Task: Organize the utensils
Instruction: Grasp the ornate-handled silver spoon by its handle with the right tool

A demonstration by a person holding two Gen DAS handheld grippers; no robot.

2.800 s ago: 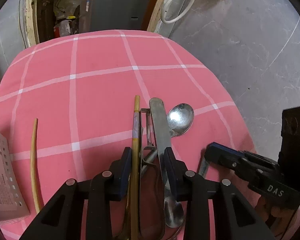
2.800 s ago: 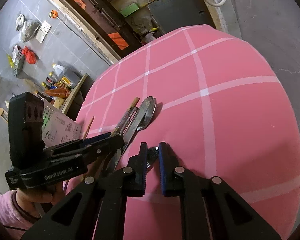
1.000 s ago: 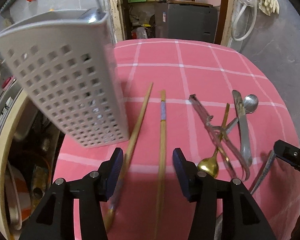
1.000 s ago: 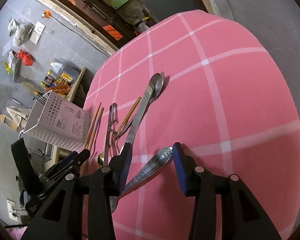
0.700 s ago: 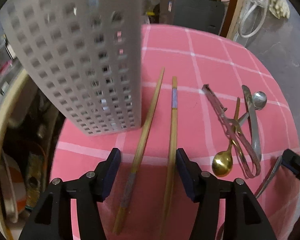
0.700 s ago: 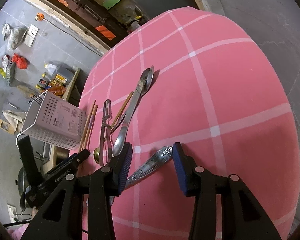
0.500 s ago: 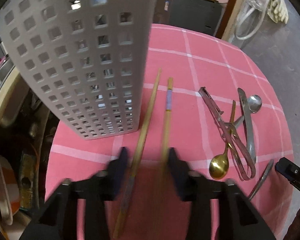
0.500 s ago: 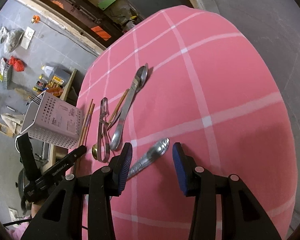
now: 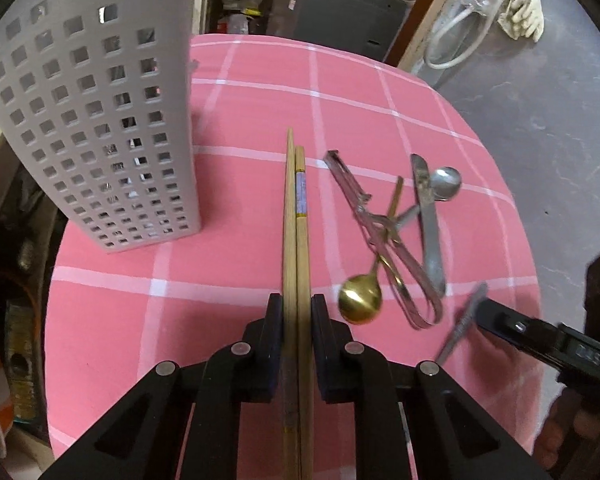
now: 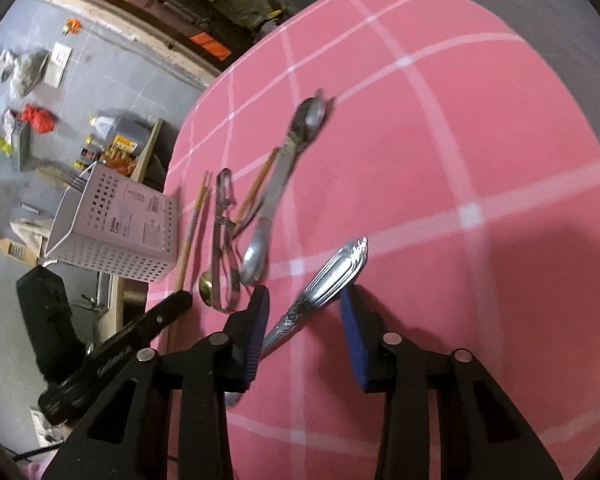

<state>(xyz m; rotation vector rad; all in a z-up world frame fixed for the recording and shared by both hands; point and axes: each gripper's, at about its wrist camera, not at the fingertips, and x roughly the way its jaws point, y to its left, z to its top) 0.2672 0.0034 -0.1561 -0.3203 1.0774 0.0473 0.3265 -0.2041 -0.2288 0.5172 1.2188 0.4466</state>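
My left gripper is shut on a pair of wooden chopsticks that lie side by side on the pink checked tablecloth. A white perforated utensil holder stands to their left, also seen in the right wrist view. To the right lie a gold spoon, a peeler, a knife and a silver spoon. My right gripper is open around an ornate silver handle lying on the cloth.
The round table's edge drops to a grey floor on the right. Shelves and clutter stand beyond the far edge. The utensil cluster shows in the right wrist view, left of my right gripper.
My left gripper has shut on the two chopsticks, which now lie pressed together. My right gripper has stayed open around the silver handle and shifted a little.
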